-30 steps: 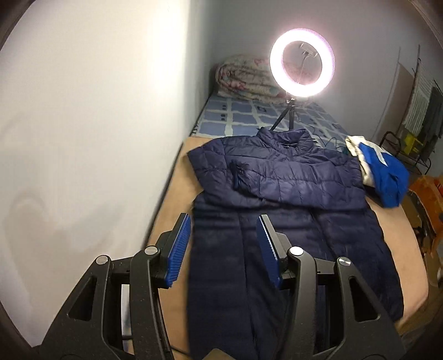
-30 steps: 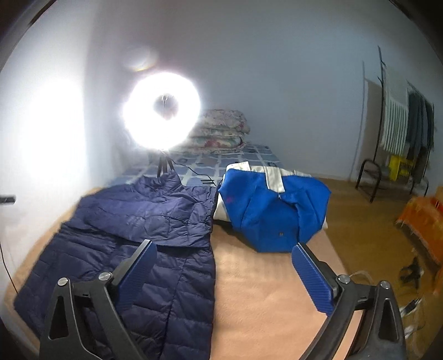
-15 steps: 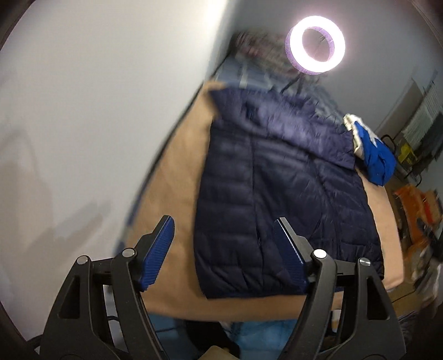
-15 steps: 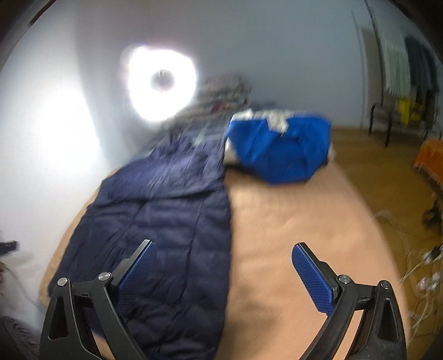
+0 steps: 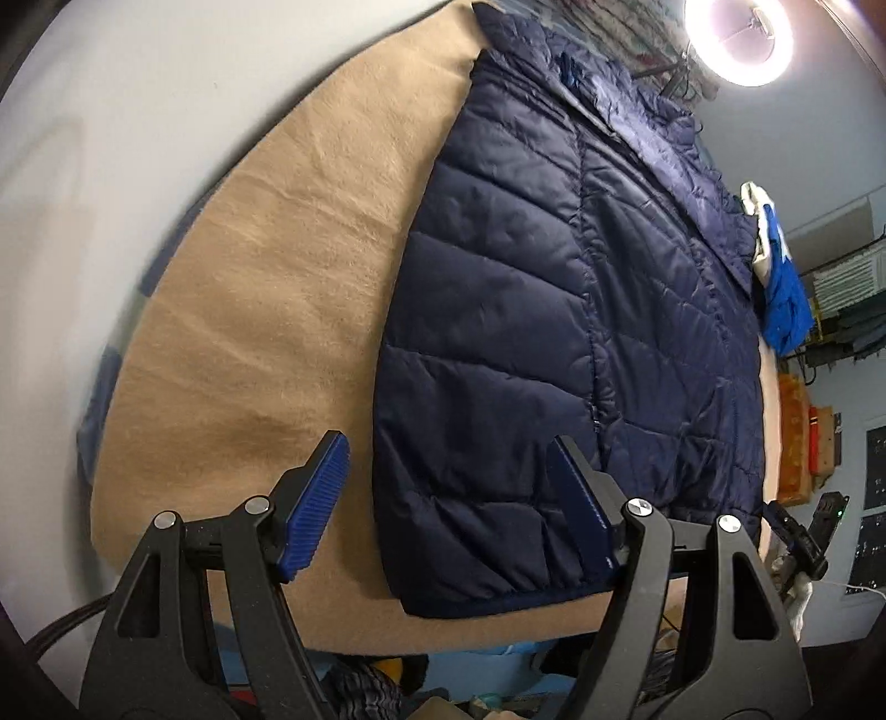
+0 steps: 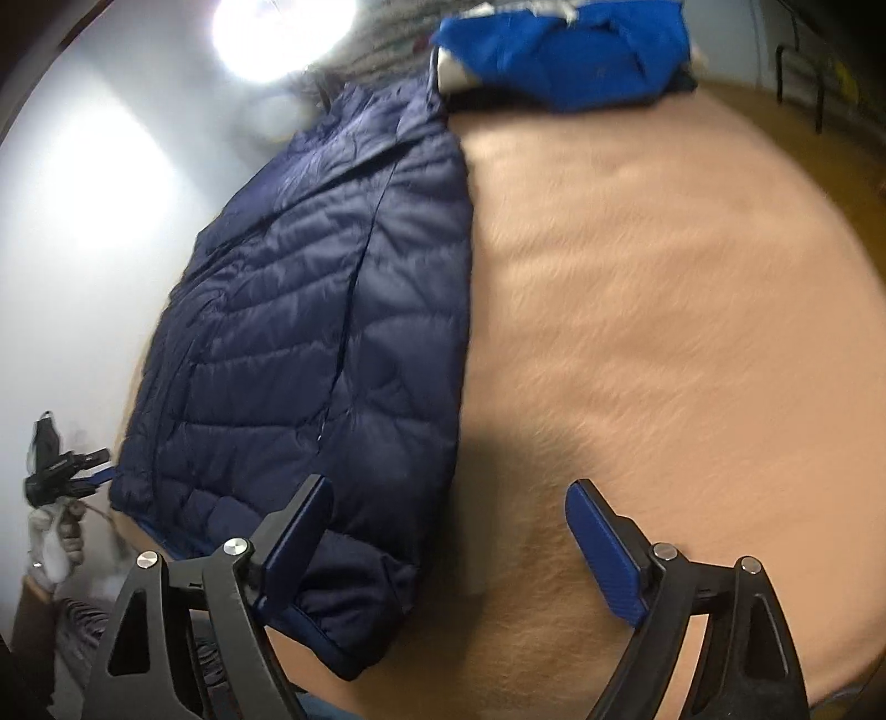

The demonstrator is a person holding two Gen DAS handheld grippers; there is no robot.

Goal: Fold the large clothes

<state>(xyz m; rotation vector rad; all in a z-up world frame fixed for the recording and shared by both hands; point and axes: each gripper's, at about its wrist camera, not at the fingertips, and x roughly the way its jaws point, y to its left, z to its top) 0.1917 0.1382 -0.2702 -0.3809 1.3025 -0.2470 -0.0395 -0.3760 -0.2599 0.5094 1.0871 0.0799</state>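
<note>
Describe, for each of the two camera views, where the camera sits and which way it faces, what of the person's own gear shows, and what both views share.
Left wrist: sits on the left gripper, facing steeply down at the navy jacket's near left hem corner; its two blue-padded fingers show, open.
Right wrist: sits on the right gripper, facing down at the jacket's near right corner; its fingers are closing, nothing pressed between them.
Shared: jacket, tan blanket, ring light, blue garment; each view glimpses the other gripper.

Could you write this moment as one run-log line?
left gripper: open, above jacket hem | right gripper: closing, nothing gripped, at hem corner | jacket: flat on blanket
</note>
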